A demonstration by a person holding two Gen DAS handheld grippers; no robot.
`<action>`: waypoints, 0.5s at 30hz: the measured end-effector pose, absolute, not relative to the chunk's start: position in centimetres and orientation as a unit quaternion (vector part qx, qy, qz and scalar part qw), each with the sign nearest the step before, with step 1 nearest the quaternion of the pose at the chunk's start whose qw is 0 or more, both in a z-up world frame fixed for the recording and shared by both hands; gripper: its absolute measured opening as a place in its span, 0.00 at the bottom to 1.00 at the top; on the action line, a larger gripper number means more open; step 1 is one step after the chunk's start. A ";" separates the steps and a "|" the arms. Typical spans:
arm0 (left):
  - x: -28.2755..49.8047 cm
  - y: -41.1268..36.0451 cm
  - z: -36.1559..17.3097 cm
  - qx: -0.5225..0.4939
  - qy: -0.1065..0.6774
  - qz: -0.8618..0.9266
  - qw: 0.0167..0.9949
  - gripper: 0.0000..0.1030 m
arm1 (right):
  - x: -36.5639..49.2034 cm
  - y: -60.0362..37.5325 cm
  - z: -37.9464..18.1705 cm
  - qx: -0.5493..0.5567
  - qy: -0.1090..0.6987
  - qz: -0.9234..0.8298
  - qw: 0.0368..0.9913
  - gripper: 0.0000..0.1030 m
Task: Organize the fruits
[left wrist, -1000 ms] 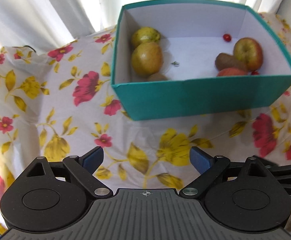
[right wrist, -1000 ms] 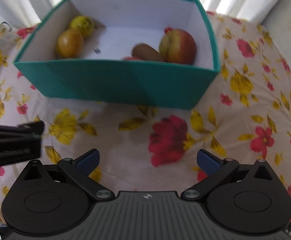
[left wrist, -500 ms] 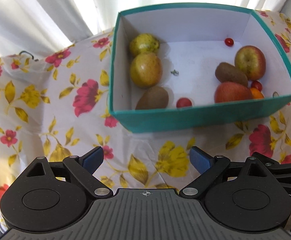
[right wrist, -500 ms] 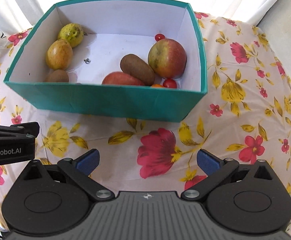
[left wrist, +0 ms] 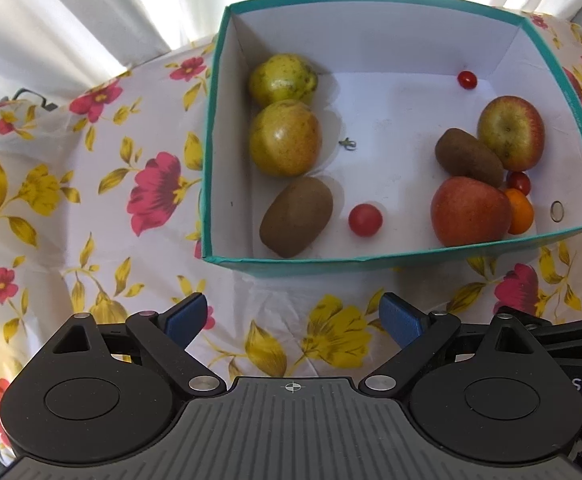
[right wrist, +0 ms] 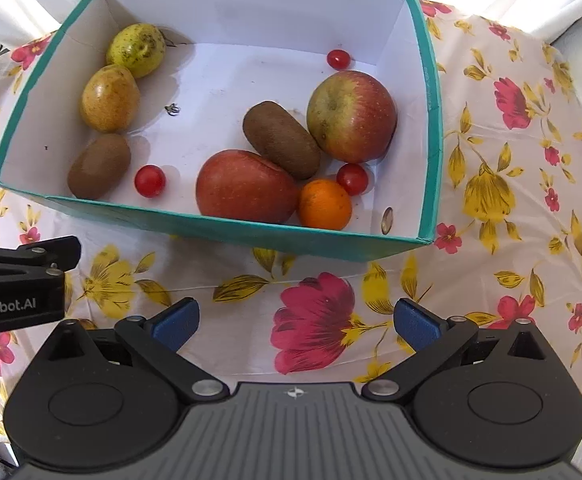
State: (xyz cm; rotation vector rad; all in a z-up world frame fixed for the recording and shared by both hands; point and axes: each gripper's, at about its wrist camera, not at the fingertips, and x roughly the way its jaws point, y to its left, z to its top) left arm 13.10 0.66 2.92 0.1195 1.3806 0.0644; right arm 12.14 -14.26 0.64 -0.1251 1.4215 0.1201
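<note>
Inside the teal cardboard box (left wrist: pixel 407 258), a square, white-lined container on a desk covered by a floral cloth (left wrist: pixel 91 184), lie all the fruits. Against the box's left wall sit a speckled yellow-green pear (left wrist: pixel 283 78), a smoother golden pear (left wrist: pixel 285 138) touching it, and a fuzzy brown oval kiwi (left wrist: pixel 295 216) nearer the front wall, with a glossy round cherry tomato (left wrist: pixel 365 220) just beside it. Toward the box's right wall cluster a red-and-green apple (right wrist: pixel 351 116), a second kiwi (right wrist: pixel 281 140) leaning against it, a rounder red apple (right wrist: pixel 245 188) at the front wall, a small dimpled orange (right wrist: pixel 325 204) and another cherry tomato (right wrist: pixel 352 179) between the orange and the apple. A third cherry tomato (right wrist: pixel 338 59) rests alone near the box's back wall. The left hand-held gripper (left wrist: pixel 293 318) hovers over the cloth in front of the box, its blue ribbed pads spread wide and holding nothing. The right hand-held gripper (right wrist: pixel 295 320) is likewise spread wide and empty, also in front of the box.
</note>
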 end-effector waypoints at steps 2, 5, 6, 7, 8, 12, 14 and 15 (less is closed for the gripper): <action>13.2 0.7 2.8 0.053 0.638 0.029 0.768 0.93 | 12.3 -14.5 0.5 -0.054 0.652 0.054 0.754 1.00; 13.3 0.7 2.7 0.051 0.640 0.024 0.766 0.93 | 12.5 -14.6 0.5 -0.057 0.651 0.050 0.755 1.00; 13.2 0.7 2.7 0.053 0.640 0.024 0.766 0.94 | 12.5 -14.6 0.5 -0.057 0.651 0.049 0.756 1.00; 13.2 0.7 2.7 0.055 0.640 0.024 0.766 0.94 | 12.6 -14.6 0.5 -0.057 0.651 0.048 0.756 1.00; 13.2 0.8 2.6 0.055 0.641 0.025 0.765 0.94 | 12.6 -14.6 0.5 -0.058 0.650 0.049 0.756 1.00; 13.0 1.1 2.5 0.052 0.641 0.031 0.765 0.94 | 12.7 -14.4 0.6 -0.065 0.647 0.048 0.758 1.00; 12.9 1.3 2.5 0.052 0.642 0.031 0.764 0.94 | 12.7 -14.3 0.7 -0.066 0.646 0.048 0.759 1.00; 12.9 1.3 2.5 0.052 0.642 0.030 0.764 0.94 | 12.7 -14.2 0.7 -0.066 0.646 0.048 0.759 1.00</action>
